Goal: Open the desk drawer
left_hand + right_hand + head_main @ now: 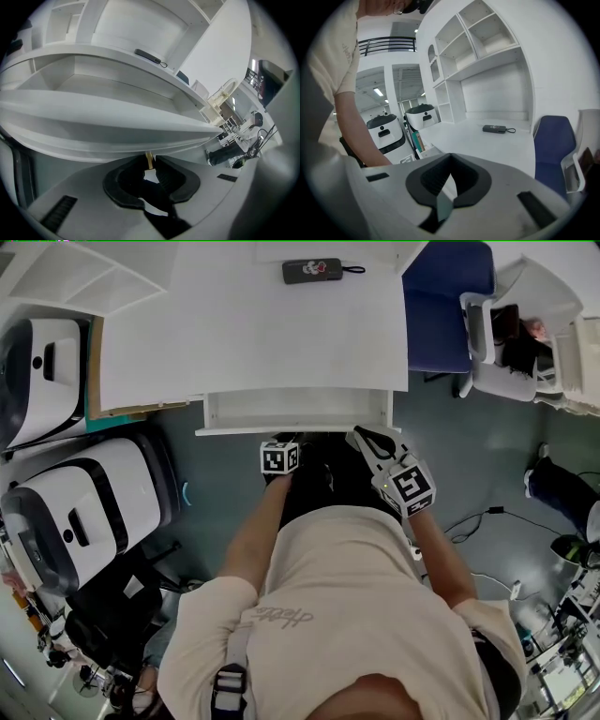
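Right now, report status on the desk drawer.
Left tool shut on drawer knob. Right tool shut, empty, free. Drawer partly out, looks empty. Blue chair off to the side, not blocking.

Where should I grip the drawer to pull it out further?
Grip the small brass pull under the middle of the drawer front, coming from below on the person's side; the front is otherwise a plain flat panel. The left gripper is closed on it.

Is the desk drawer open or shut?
Open. The drawer sticks out from under the desk, its bare white inside showing from above. The left gripper pinches its brass knob.
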